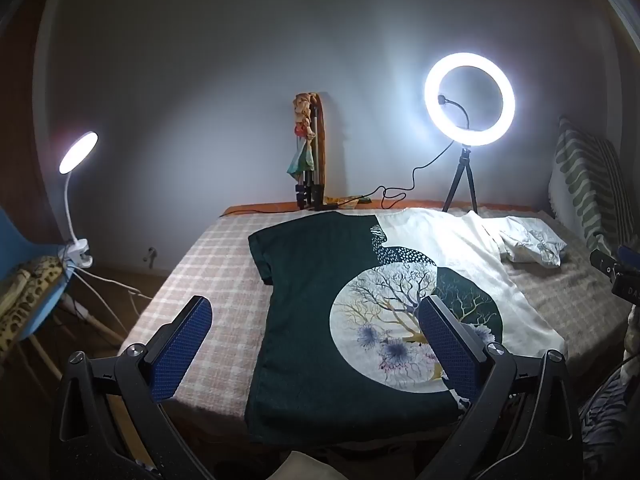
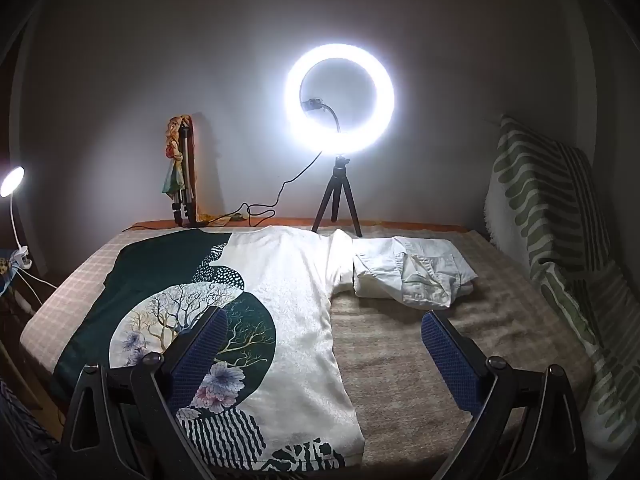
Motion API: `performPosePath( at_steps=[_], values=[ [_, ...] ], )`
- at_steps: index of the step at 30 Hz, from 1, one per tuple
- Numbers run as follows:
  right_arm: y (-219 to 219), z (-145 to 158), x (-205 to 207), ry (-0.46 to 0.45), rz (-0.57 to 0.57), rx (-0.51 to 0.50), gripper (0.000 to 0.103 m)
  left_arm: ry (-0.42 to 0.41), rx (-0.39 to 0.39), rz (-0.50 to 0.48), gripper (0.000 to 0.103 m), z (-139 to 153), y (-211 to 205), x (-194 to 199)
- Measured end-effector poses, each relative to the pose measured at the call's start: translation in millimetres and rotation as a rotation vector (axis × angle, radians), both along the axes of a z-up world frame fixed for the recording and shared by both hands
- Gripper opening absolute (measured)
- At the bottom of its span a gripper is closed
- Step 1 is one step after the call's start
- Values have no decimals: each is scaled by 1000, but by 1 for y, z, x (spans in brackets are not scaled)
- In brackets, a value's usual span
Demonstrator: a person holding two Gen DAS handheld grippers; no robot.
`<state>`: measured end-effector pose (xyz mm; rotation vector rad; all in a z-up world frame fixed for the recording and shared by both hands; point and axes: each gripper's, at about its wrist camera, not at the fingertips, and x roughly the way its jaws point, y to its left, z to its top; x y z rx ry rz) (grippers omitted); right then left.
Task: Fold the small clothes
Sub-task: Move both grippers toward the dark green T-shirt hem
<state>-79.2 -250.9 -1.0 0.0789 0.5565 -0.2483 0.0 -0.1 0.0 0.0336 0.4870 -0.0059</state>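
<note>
A T-shirt (image 1: 316, 304), half dark green and half cream with a round tree-and-flower print, lies flat on the bed, hem toward me; it also shows in the right wrist view (image 2: 292, 304). My left gripper (image 1: 316, 312) is open and empty, held above the shirt's green lower half. My right gripper (image 2: 324, 328) is open and empty, above the shirt's cream right edge. A crumpled white garment (image 2: 416, 276) lies at the back right of the bed, beside the shirt's sleeve; it shows in the left wrist view too (image 1: 532, 244).
The bed has a checked blanket (image 1: 200, 264) on the left and a brown one (image 2: 400, 356) on the right. A ring light on a tripod (image 2: 340, 96) and a folded tripod (image 1: 310, 152) stand at the back edge. A clip lamp (image 1: 78, 152) is left, striped cushions (image 2: 552, 208) right.
</note>
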Motion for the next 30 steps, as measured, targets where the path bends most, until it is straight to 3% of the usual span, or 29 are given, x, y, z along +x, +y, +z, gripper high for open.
performPosePath(
  at_steps=[8, 12, 16, 20, 28, 30],
  values=[
    [7, -5, 13, 6, 30, 17, 99, 32, -25, 32, 103, -12, 11, 2],
    [18, -3, 29, 9, 74, 19, 99, 61, -73, 35, 103, -19, 25, 9],
    [30, 6, 48, 5, 130, 15, 99, 92, -70, 49, 103, -30, 36, 13],
    [47, 14, 75, 6, 196, 40, 99, 150, -131, 51, 102, -47, 53, 19],
    [89, 14, 134, 49, 324, 64, 99, 279, -301, 67, 84, -92, 95, 28],
    [98, 11, 148, 69, 349, 78, 98, 317, -360, 69, 75, -107, 107, 27]
  ],
)
